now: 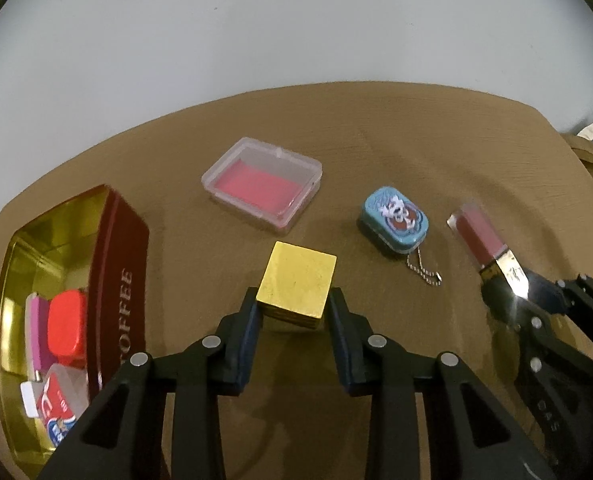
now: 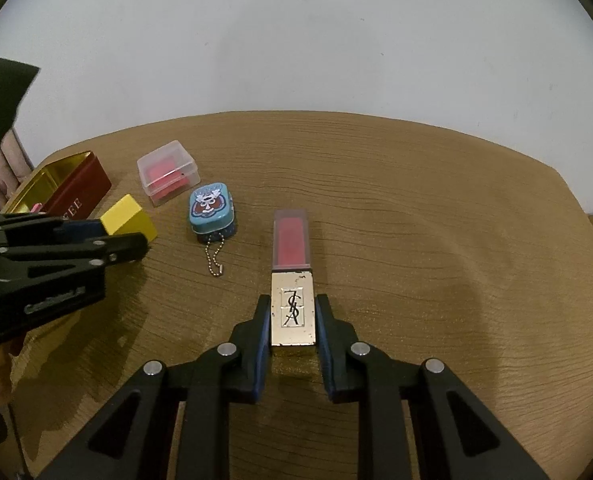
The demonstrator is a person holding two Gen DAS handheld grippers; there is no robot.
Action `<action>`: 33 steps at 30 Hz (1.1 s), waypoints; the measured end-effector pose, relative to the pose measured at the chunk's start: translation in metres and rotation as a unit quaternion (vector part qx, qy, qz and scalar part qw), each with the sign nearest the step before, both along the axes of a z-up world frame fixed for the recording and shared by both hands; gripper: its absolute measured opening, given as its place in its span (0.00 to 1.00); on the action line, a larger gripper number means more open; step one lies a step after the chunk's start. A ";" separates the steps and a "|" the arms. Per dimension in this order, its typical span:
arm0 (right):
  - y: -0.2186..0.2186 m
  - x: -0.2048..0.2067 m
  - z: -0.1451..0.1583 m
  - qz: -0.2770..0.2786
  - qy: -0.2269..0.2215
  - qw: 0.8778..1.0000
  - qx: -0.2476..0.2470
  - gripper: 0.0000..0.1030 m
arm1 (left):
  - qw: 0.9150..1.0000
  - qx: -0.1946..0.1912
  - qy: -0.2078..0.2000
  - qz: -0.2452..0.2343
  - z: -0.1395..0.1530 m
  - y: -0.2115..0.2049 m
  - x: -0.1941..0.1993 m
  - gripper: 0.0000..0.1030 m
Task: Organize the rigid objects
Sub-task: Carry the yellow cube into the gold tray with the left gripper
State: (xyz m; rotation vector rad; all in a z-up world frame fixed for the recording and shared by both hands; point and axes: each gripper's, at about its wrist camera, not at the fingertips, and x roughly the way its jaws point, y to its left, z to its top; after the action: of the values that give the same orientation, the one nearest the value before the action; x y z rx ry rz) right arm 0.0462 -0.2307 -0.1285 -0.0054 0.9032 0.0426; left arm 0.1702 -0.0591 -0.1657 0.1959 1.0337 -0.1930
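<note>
My left gripper (image 1: 294,306) is shut on a gold square block (image 1: 298,284), its blue pads pressing both sides. The right wrist view shows that block (image 2: 126,216) held in the left gripper (image 2: 134,236) at the left. My right gripper (image 2: 293,314) is shut on the gold cap of a lip gloss tube (image 2: 292,264) whose pink clear end points away. In the left wrist view the tube (image 1: 482,236) lies at the right, held by the right gripper (image 1: 508,292). An open dark red toffee tin (image 1: 112,264) with a gold inside sits at the left.
The tin holds a red-orange container (image 1: 68,320), a pink item and a white packet. A clear plastic box with a pink insert (image 1: 262,186) and a blue cartoon tin on a bead chain (image 1: 396,220) lie on the wood-grain table (image 2: 436,220). A white wall stands behind.
</note>
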 end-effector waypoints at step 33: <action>0.013 0.002 -0.005 -0.006 0.001 1.000 -0.019 0.20 | 0.996 -0.007 -0.046 0.077 0.087 0.109 -0.018 0.29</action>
State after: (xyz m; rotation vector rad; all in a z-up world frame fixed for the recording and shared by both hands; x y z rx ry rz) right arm 0.0482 -0.2174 -0.1334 -0.0343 0.9052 0.0140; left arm 0.1524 0.0497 -0.0784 0.1106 0.9504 -0.0500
